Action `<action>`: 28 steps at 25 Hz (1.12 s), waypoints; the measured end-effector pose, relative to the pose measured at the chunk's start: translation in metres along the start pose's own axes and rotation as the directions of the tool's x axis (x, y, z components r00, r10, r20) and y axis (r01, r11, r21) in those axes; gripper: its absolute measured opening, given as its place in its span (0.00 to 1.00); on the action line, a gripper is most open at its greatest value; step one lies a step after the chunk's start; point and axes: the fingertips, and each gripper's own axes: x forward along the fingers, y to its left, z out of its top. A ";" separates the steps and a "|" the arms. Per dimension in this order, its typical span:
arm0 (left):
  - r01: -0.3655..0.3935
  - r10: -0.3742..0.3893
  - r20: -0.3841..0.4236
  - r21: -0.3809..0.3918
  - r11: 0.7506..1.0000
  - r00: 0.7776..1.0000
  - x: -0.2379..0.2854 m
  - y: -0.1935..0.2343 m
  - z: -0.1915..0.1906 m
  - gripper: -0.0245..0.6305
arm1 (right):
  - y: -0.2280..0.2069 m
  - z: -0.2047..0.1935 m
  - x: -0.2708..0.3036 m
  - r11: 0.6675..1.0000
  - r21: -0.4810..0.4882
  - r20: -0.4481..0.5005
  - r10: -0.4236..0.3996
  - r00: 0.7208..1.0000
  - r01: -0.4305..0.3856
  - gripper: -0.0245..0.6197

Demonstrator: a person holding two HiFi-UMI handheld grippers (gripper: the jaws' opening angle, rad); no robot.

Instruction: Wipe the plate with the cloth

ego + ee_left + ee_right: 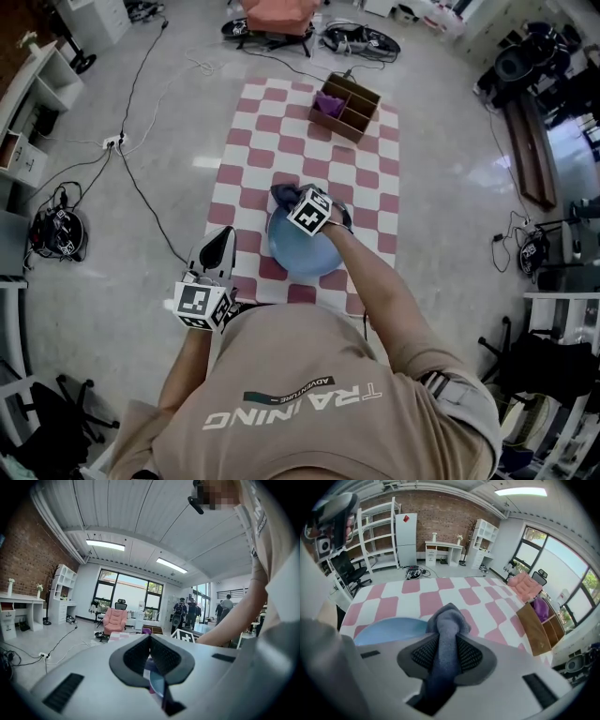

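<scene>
Now | right hand-held gripper (449,641) clamps cloth (450,618) | left hand-held gripper (150,638) closed, empty | plate (292,259) partly hidden

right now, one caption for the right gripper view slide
Right gripper shut on a grey cloth, blue plate and checked mat behind.

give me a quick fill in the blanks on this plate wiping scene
1. The right claw is shut on the ____.
2. The plate is coloured ____.
3. The mat is checked in white and ____.
4. The purple thing lies in the wooden ____.
Missing words: cloth; blue; pink; box.
</scene>
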 end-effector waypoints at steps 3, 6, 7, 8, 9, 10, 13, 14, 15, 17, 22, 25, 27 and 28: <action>0.006 -0.006 -0.006 0.001 1.000 1.000 0.002 -0.010 0.002 0.06 | -0.028 -0.025 -0.010 0.997 0.059 -0.029 -0.045 0.999 0.047 0.22; 0.023 -0.023 -0.010 -0.003 1.000 1.000 0.006 -0.023 0.002 0.06 | -0.048 -0.062 -0.026 0.990 0.116 -0.073 -0.071 0.995 0.079 0.22; 0.029 -0.029 -0.011 -0.007 1.000 1.000 0.009 -0.026 0.001 0.06 | -0.052 -0.074 -0.032 0.987 0.136 -0.083 -0.074 0.994 0.085 0.22; 0.036 -0.036 -0.013 -0.012 0.999 0.999 0.012 -0.030 0.001 0.06 | -0.054 -0.085 -0.038 0.984 0.156 -0.088 -0.074 0.993 0.088 0.22; 0.045 -0.045 -0.016 -0.016 0.999 0.999 0.014 -0.033 0.000 0.06 | -0.054 -0.094 -0.044 0.981 0.177 -0.089 -0.070 0.994 0.085 0.22; 0.055 -0.056 -0.019 -0.020 0.998 0.998 0.017 -0.037 0.000 0.06 | -0.052 -0.103 -0.050 0.977 0.196 -0.088 -0.063 0.994 0.079 0.22; 0.095 -0.096 -0.025 -0.023 0.995 0.995 0.025 -0.047 0.001 0.06 | -0.043 -0.125 -0.067 0.969 0.237 -0.086 -0.054 0.995 0.074 0.22; 0.109 -0.110 -0.027 -0.015 0.994 0.994 0.027 -0.050 0.001 0.06 | -0.039 -0.131 -0.071 0.966 0.249 -0.083 -0.057 0.995 0.076 0.22; 0.122 -0.122 -0.028 -0.007 0.992 0.992 0.030 -0.052 0.002 0.06 | -0.035 -0.136 -0.076 0.962 0.263 -0.079 -0.057 0.995 0.076 0.22; 0.139 -0.139 -0.027 -0.003 0.990 0.990 0.033 -0.055 0.003 0.06 | -0.023 -0.147 -0.084 0.953 0.296 -0.069 -0.048 0.996 0.067 0.22; 0.153 -0.154 -0.025 -0.027 0.988 0.988 0.037 -0.058 -0.001 0.06 | 0.024 -0.163 -0.102 0.936 0.351 -0.031 -0.019 0.999 0.028 0.22; 0.165 -0.166 -0.029 -0.038 0.986 0.986 0.037 -0.060 -0.006 0.06 | 0.054 -0.164 -0.107 0.928 0.374 -0.008 -0.005 1.000 0.008 0.21; 0.173 -0.174 -0.031 -0.051 0.984 0.984 0.037 -0.062 -0.010 0.06 | 0.070 -0.159 -0.109 0.926 0.377 0.006 -0.003 1.000 0.001 0.21; 0.176 -0.177 -0.032 -0.055 0.983 0.984 0.037 -0.063 -0.013 0.06 | 0.078 -0.156 -0.108 0.927 0.376 0.013 -0.001 1.000 -0.004 0.21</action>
